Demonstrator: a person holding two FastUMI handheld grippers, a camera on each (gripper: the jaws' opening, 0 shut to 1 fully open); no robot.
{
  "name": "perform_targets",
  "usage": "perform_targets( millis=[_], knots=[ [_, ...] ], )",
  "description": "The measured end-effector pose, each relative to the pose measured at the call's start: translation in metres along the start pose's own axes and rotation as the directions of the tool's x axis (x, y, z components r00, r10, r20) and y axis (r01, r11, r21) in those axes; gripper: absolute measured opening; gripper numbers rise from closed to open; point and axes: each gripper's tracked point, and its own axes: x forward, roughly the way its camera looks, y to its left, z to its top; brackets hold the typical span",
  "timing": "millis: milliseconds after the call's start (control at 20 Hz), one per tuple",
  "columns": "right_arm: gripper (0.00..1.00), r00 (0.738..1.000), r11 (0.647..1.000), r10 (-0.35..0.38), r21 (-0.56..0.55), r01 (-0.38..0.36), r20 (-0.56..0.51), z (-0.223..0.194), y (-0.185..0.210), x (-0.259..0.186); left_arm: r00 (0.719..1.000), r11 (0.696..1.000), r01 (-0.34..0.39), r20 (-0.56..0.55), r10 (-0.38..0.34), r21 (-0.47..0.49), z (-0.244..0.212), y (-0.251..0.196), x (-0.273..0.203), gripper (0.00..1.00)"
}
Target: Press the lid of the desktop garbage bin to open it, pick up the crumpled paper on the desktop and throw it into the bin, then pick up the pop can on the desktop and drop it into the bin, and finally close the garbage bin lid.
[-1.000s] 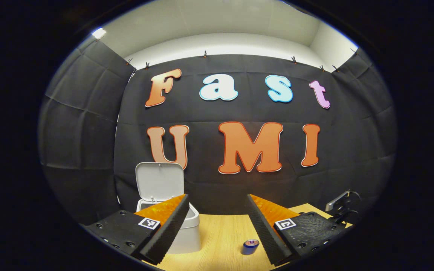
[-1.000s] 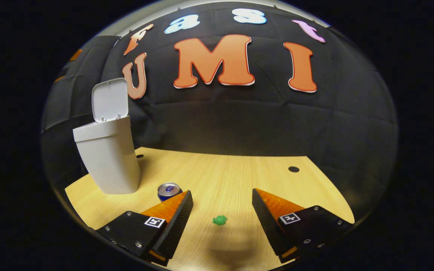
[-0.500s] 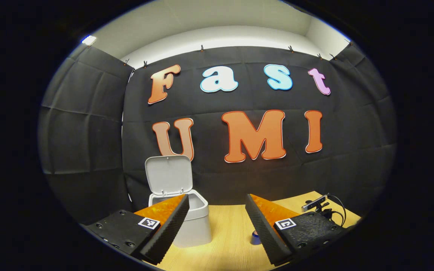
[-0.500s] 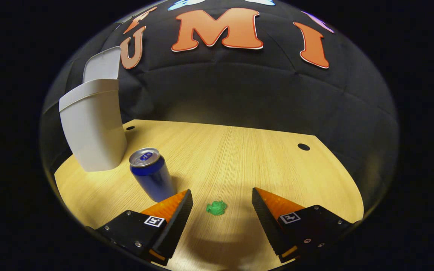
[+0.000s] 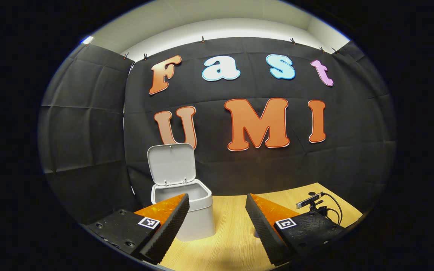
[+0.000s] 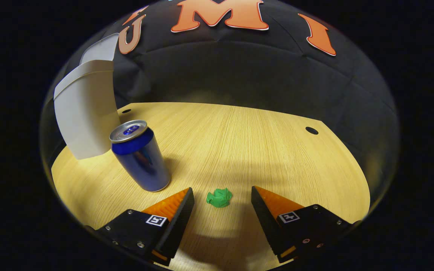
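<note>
The white desktop bin (image 5: 196,218) stands with its lid (image 5: 171,163) tipped up and open; in the right gripper view the bin (image 6: 87,113) is at the far left. A blue pop can (image 6: 139,156) stands upright beside it. A small green crumpled paper (image 6: 219,197) lies on the wooden desktop (image 6: 247,143), between the fingertips of my right gripper (image 6: 221,194), which is open and low over it. My left gripper (image 5: 217,201) is open, held above the desktop (image 5: 228,241), with the bin behind its left finger.
A small camera on a stand with cables (image 5: 311,203) sits at the desktop's right side in the left gripper view. Two round holes (image 6: 311,130) mark the desktop near its back edge. Black cloth walls close in the back and sides.
My right gripper has come down and forward, so the green paper now lies between its fingertips and the can looms larger. My left gripper has drawn back from the open bin.
</note>
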Motion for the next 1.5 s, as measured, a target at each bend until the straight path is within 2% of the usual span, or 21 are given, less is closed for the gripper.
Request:
perform_targets(
  millis=[100, 300, 350, 400, 450, 500, 650, 750, 1050, 1500],
  knots=[
    [0.88, 1.000, 1.000, 0.003, 0.016, -0.002, -0.006, -0.001, 0.002, 0.001, 1.000, 1.000, 0.004, -0.013, -0.004, -0.001, -0.005, 0.000, 0.000, 0.95],
    [0.76, 0.999, 1.000, -0.009, 0.023, 0.009, -0.031, -0.008, 0.000, 0.006, 1.000, 1.000, 0.011, -0.029, -0.011, 0.009, -0.010, 0.001, -0.001, 0.95],
    [0.70, 0.999, 1.000, -0.002, 0.025, 0.003, -0.035, -0.009, 0.001, 0.006, 0.999, 1.000, 0.011, -0.031, -0.011, 0.013, -0.010, 0.001, 0.000, 0.95],
    [0.58, 0.999, 0.999, 0.002, 0.032, -0.001, -0.033, -0.009, 0.002, 0.008, 0.999, 1.000, 0.010, -0.035, -0.009, 0.014, -0.013, 0.003, -0.001, 0.95],
    [0.58, 1.000, 0.999, 0.005, 0.038, -0.003, -0.029, -0.008, 0.003, 0.009, 0.999, 1.000, 0.009, -0.041, -0.008, 0.013, -0.014, 0.004, -0.001, 0.96],
    [0.54, 1.000, 0.999, 0.010, 0.044, -0.008, -0.027, -0.007, 0.005, 0.011, 0.999, 1.000, 0.007, -0.049, -0.006, 0.013, -0.017, 0.004, -0.001, 0.96],
    [0.37, 0.999, 0.999, 0.018, 0.043, -0.016, -0.047, -0.011, 0.008, 0.015, 0.998, 1.000, 0.002, -0.068, -0.001, 0.018, -0.024, 0.007, -0.001, 0.95],
    [0.29, 0.998, 0.999, 0.023, 0.048, -0.021, -0.055, -0.013, 0.009, 0.016, 0.997, 1.000, 0.000, -0.071, 0.001, 0.018, -0.025, 0.009, -0.001, 0.95],
    [0.17, 0.998, 0.997, 0.044, 0.071, -0.041, -0.041, -0.007, 0.007, 0.007, 0.998, 1.000, 0.020, -0.068, -0.019, 0.013, -0.024, 0.003, 0.002, 0.95],
    [0.11, 0.998, 0.996, 0.059, 0.073, -0.059, 0.007, 0.016, 0.002, -0.022, 0.998, 0.999, 0.038, -0.040, -0.039, -0.028, -0.024, 0.004, 0.000, 0.95]
  ],
)
